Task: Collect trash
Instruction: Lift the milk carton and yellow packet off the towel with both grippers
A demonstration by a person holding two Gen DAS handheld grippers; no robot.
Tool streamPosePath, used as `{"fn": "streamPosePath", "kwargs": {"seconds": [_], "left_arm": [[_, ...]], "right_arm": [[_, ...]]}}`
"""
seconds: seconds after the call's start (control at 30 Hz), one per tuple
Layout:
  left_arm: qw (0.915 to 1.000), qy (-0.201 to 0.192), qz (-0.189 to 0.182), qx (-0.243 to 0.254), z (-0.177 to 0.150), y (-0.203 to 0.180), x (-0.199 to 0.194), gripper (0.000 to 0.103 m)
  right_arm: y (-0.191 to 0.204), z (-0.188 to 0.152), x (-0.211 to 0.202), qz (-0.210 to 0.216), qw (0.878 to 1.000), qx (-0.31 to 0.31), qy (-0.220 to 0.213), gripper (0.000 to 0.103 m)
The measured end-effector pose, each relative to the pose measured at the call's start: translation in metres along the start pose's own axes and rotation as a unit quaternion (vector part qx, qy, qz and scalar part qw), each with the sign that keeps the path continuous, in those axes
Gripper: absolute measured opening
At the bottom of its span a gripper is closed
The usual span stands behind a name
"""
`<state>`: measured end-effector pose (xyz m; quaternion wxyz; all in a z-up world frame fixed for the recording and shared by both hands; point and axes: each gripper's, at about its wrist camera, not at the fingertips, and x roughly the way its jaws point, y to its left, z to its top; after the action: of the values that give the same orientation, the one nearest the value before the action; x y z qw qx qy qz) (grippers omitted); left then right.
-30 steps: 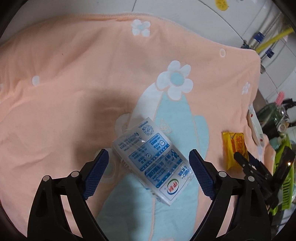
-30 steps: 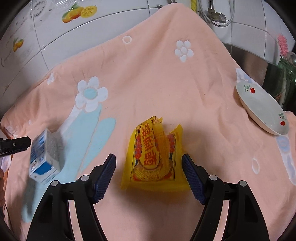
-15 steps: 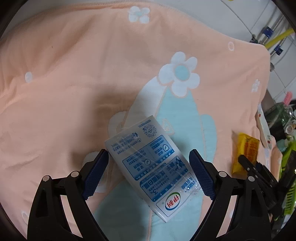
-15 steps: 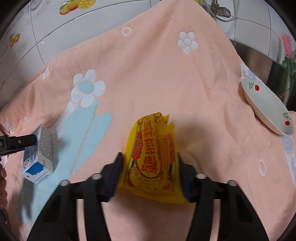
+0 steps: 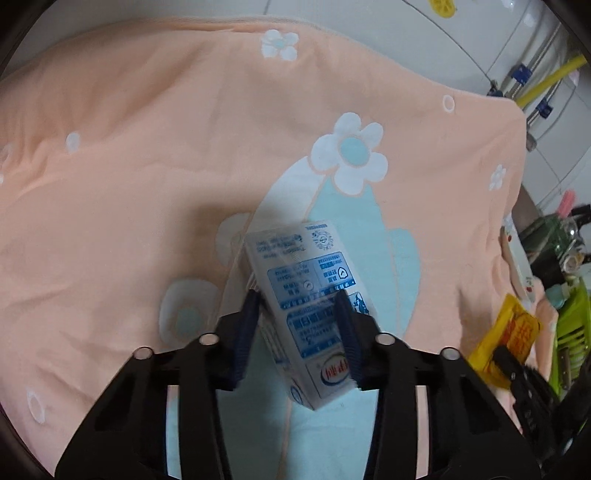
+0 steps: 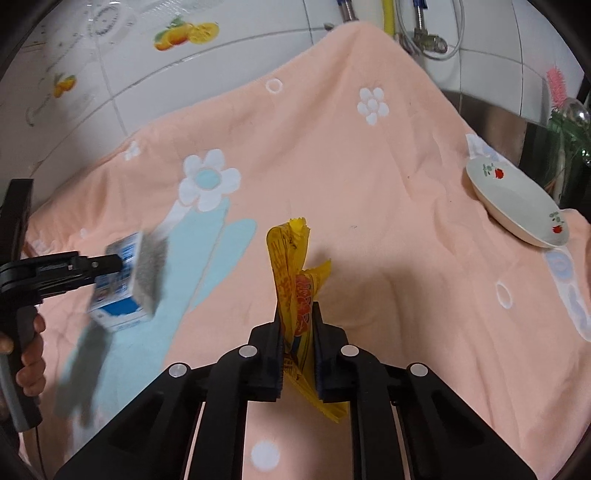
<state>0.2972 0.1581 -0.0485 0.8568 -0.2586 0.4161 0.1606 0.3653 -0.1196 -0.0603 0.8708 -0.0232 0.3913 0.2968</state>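
Note:
My left gripper (image 5: 297, 306) is shut on a white and blue milk carton (image 5: 303, 291), held tilted above the peach flowered cloth (image 5: 147, 147). The carton also shows in the right wrist view (image 6: 127, 277), lifted off the cloth in the left gripper (image 6: 110, 266). My right gripper (image 6: 297, 317) is shut on a yellow snack wrapper (image 6: 291, 273), which stands crumpled between the pads. The wrapper shows in the left wrist view (image 5: 513, 336) at the far right.
A white plate with red flowers (image 6: 517, 206) lies on the cloth's right edge. Tiled wall with fruit stickers (image 6: 184, 33) and pipes (image 6: 421, 33) are behind. A green rack (image 5: 572, 325) and dark clutter stand at the right.
Both grippers closed: the left on the milk carton, the right on the yellow wrapper. Both items have been lifted off the cloth.

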Motion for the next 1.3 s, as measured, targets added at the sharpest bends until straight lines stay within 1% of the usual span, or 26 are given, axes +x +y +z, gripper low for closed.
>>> {"fn": "streamPosePath", "kwargs": {"seconds": [0.03,0.07,0.1,0.2,0.33,0.47,0.63,0.83,0.93,0.97,1.03,1.1,1.13,1.2,1.23,1.27,1.3], "left_arm": [[1.0000,-0.008,0.003,-0.004,-0.003,0.001,-0.004,0.029],[0.9999,-0.012,0.006,-0.004,-0.004,0.001,-0.007,0.022],[0.9998,-0.017,0.008,-0.005,-0.007,0.000,-0.010,0.018],[0.9998,-0.016,-0.004,-0.007,-0.013,0.000,-0.017,0.009],[0.9998,-0.011,-0.018,0.006,-0.023,-0.003,-0.025,0.001],[0.9992,-0.005,-0.032,0.024,-0.034,-0.005,-0.035,0.001],[0.9979,0.004,-0.056,0.032,-0.042,-0.002,-0.046,0.001],[0.9958,0.002,-0.069,0.059,-0.054,-0.003,-0.066,0.000],[0.9955,0.004,-0.069,0.064,-0.052,-0.006,-0.068,0.000],[0.9956,0.006,-0.068,0.064,-0.050,-0.007,-0.068,0.003],[0.9964,0.011,-0.064,0.055,-0.045,-0.006,-0.065,0.014],[0.9982,0.015,-0.050,0.029,-0.036,-0.001,-0.059,0.064],[0.9988,0.013,-0.045,0.018,-0.033,0.001,-0.057,0.066],[0.9987,0.014,-0.048,0.010,-0.027,0.001,-0.052,0.067],[0.9988,0.020,-0.044,0.005,-0.024,-0.001,-0.046,0.070],[0.9990,0.025,-0.038,-0.003,-0.021,-0.003,-0.041,0.075],[0.9989,0.030,-0.034,-0.012,-0.018,-0.005,-0.035,0.076]], "right_arm": [[0.001,-0.003,-0.007,0.002,1.000,-0.002,-0.002,0.008],[0.004,-0.007,-0.014,0.005,1.000,-0.004,-0.004,0.008],[0.006,-0.010,-0.021,0.006,1.000,-0.007,-0.007,0.008],[0.013,-0.021,-0.040,0.010,1.000,-0.015,-0.011,0.008],[0.024,-0.035,-0.066,0.013,0.999,-0.026,-0.019,0.008],[0.029,-0.047,-0.088,0.018,0.999,-0.021,-0.030,0.008],[0.036,-0.061,-0.105,0.010,0.999,-0.024,-0.037,0.008],[0.042,-0.079,-0.127,0.002,0.999,-0.027,-0.044,0.008],[0.041,-0.086,-0.131,0.001,0.999,-0.019,-0.043,0.008],[0.042,-0.088,-0.133,0.001,0.999,-0.019,-0.043,0.008],[0.043,-0.091,-0.135,0.000,0.999,-0.018,-0.044,0.008],[0.044,-0.092,-0.136,0.000,0.999,-0.020,-0.044,0.008],[0.044,-0.092,-0.136,-0.001,0.999,-0.020,-0.044,0.008],[0.042,-0.092,-0.136,0.000,0.999,-0.019,-0.044,0.008],[0.042,-0.092,-0.135,0.001,0.999,-0.019,-0.043,0.008],[0.041,-0.093,-0.134,0.001,0.999,-0.019,-0.041,0.008],[0.040,-0.093,-0.132,0.001,0.999,-0.020,-0.040,0.008]]}}
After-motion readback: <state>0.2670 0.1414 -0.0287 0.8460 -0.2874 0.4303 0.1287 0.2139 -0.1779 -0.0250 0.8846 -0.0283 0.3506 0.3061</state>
